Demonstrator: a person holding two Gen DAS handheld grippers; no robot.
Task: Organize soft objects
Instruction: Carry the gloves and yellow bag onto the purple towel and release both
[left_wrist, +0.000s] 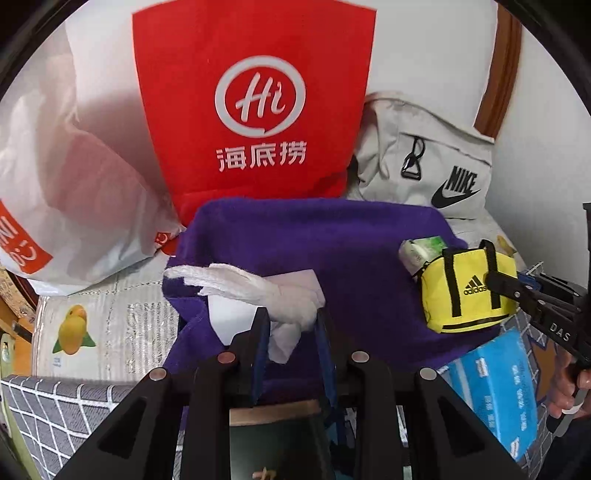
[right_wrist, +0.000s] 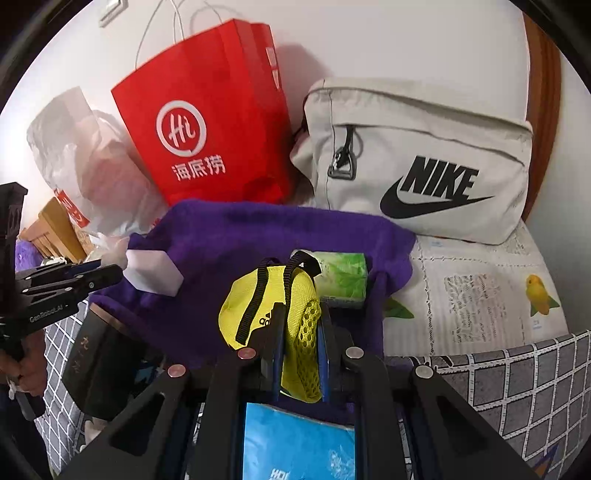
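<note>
Softness is what governs every grip on this bed. Your left gripper (left_wrist: 291, 328) has its fingers clamped on a crumpled white plastic bag (left_wrist: 255, 291), which hangs over the purple towel (left_wrist: 314, 240). That film looks nearly weightless, slick and shapeless, so I judge it will slide out of a loose pinch; hold it at the bunched, twisted part where several layers stack up, as you do now, not at a single loose flap.

Your right gripper (right_wrist: 301, 339) has its fingers pressed together on the yellow mini duffel (right_wrist: 273, 306), biting the mesh end panel, and the bag sits above the same towel, just beside the green tissue pack (right_wrist: 341, 278). The duffel looks light and collapses under the pads. Its mesh probably gives decent friction, but it can stretch or snag. The black webbing handles or a seam would likely be the firmer hold if you regrip.

The towel itself is thick, floppy and heavier; take it by a corner or folded edge, expecting it to drape and drag whatever rests on it. The blue tissue box (left_wrist: 495, 391) beside it would crush under a hard squeeze.
</note>
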